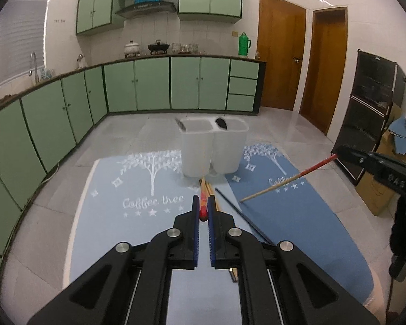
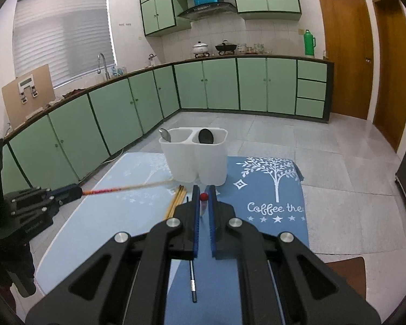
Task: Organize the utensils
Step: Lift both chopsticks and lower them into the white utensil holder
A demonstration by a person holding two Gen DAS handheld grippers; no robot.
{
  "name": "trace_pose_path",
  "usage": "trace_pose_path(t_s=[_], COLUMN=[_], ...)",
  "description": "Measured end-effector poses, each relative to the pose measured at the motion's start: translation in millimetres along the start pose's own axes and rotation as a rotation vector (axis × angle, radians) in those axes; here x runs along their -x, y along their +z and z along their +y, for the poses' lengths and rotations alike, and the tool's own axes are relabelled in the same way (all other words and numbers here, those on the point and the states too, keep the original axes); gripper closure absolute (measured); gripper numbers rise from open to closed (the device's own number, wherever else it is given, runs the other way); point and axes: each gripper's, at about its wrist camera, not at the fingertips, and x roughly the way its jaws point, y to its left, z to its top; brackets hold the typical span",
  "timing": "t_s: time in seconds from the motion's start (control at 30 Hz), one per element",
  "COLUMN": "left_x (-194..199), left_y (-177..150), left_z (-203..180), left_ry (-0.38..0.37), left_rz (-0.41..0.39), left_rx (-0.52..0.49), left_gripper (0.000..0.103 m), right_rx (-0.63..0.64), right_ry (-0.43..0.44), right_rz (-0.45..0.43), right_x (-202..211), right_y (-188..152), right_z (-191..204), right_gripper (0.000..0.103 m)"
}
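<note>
My left gripper (image 1: 203,203) is shut on the red end of a chopstick (image 1: 203,211) that points forward at the white two-compartment holder (image 1: 213,146). My right gripper (image 2: 203,191) is shut on another red-tipped chopstick (image 2: 203,197); from the left wrist view its wooden shaft (image 1: 278,185) slants over the dark blue mat. Both are held above the table. The holder (image 2: 195,159) has a metal spoon (image 2: 165,134) in its left compartment and a black spoon (image 2: 205,136) in its right. Wooden chopsticks (image 2: 176,200) and a black chopstick (image 2: 192,281) lie on the mats.
A light blue mat (image 1: 116,216) and a dark blue mat (image 2: 270,195) cover the table. Green kitchen cabinets (image 1: 154,86) run along the far wall and left side. Wooden doors (image 1: 281,54) and a black cabinet (image 1: 370,103) stand to the right.
</note>
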Motion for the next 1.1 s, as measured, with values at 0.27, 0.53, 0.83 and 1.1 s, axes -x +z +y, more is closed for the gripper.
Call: trace_pose_path(t_s=[0.27, 0.53, 0.83, 1.1], left_x=[-36.4, 7.0, 21.2, 26.5], left_y=[-55.0, -11.1, 14.0, 14.6], left_z=[21.6, 18.5, 23.6, 24.6], left_ry=[-0.007, 0.026, 0.036, 0.021], left_rz=[0.07, -0.089, -0.104, -0.116], left_rx=[0.114, 0.076, 0.058, 0.055], left_gripper=[0.097, 0.097, 0.097, 0.097], right_rx=[-0.012, -0.007, -0.011, -0.008], right_ry=[-0.067, -0.043, -0.022, -0.032], right_rz=[0.044, -0.029, -0.065, -0.079], right_x=[17.0, 20.5, 14.7, 18.1], right_y=[-58.6, -31.8, -3.6, 5.2], right_z=[3.1, 0.1, 3.2, -0.5], right_gripper=[0.097, 0.098, 0.098, 0.098])
